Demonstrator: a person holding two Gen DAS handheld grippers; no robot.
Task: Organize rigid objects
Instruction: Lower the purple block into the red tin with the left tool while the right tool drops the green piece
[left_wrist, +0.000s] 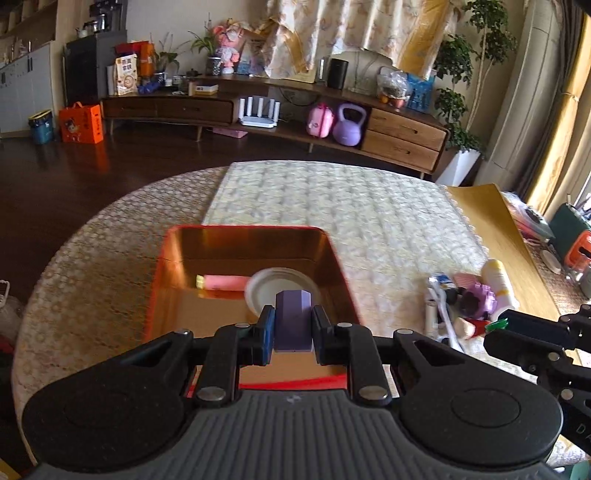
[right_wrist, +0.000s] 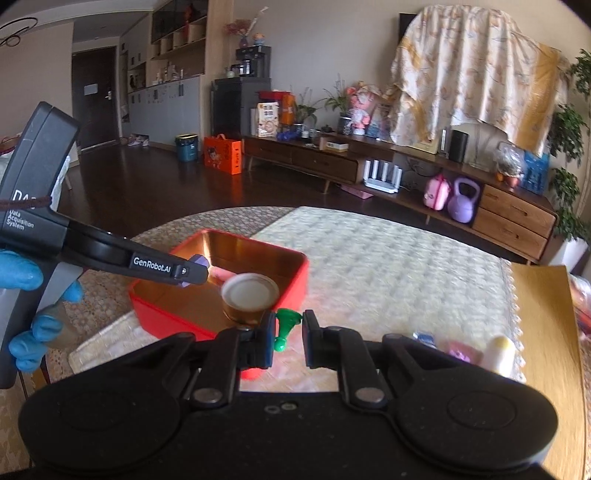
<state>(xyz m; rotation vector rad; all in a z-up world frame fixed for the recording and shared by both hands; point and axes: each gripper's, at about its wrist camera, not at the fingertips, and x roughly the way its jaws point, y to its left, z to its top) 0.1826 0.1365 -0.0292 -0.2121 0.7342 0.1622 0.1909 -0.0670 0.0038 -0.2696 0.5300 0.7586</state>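
Hovering over the red metal tin with the gold lining (left_wrist: 343, 273), the left gripper (left_wrist: 293, 326) clamps a purple faceted block (left_wrist: 293, 321), poised for dropping beside the pink tube (left_wrist: 225, 282). Right gripper (right_wrist: 289, 332) pinches a small green plastic piece (right_wrist: 284, 326) near the tin's rim, seemingly queued next. "GenRobot.AI" and "Data Acquisition System" read on the left tool.

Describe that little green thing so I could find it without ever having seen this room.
Start at the red tin on the round table. Just outside its near corner, the right gripper holds a small green piece between its fingers. It is the only bright green object, flared on top with a knob below; the left gripper's block is purple.
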